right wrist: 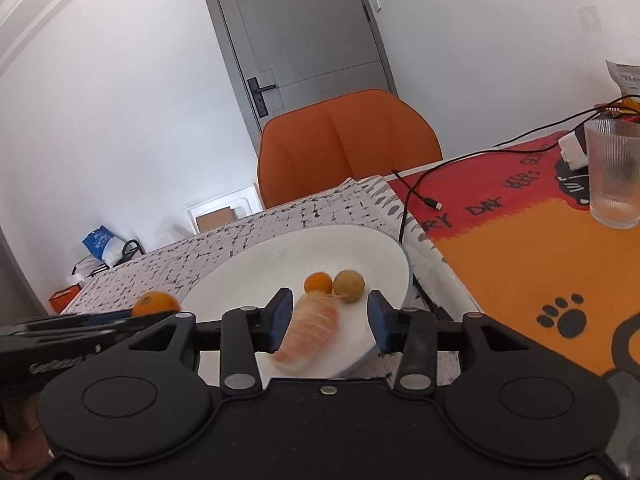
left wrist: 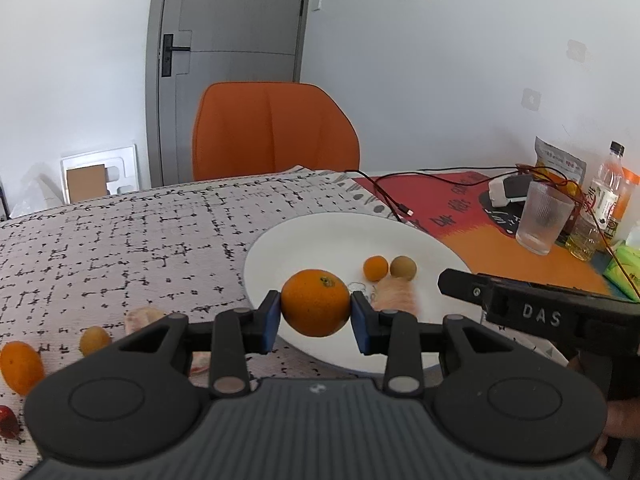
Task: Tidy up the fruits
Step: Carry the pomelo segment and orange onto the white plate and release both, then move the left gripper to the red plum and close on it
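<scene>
My left gripper (left wrist: pixel 315 318) is shut on an orange (left wrist: pixel 315 303) and holds it over the near left rim of the white plate (left wrist: pixel 320 236). On the plate lie a small orange fruit (left wrist: pixel 375 268), a tan round fruit (left wrist: pixel 403 268) and a pale pink peeled segment (left wrist: pixel 396 298). My right gripper (right wrist: pixel 329 320) is open above the plate (right wrist: pixel 256 268), and the pink segment (right wrist: pixel 310 330), blurred, lies between its fingers without contact. The held orange (right wrist: pixel 155 304) shows at the left in the right wrist view.
On the patterned cloth left of the plate lie a small orange fruit (left wrist: pixel 20 366), a yellowish fruit (left wrist: pixel 94 340), a pink segment (left wrist: pixel 142 318) and a red fruit (left wrist: pixel 8 422). A glass (left wrist: pixel 544 218), bottle (left wrist: pixel 602 204), cables and an orange chair (left wrist: pixel 276 136) stand behind.
</scene>
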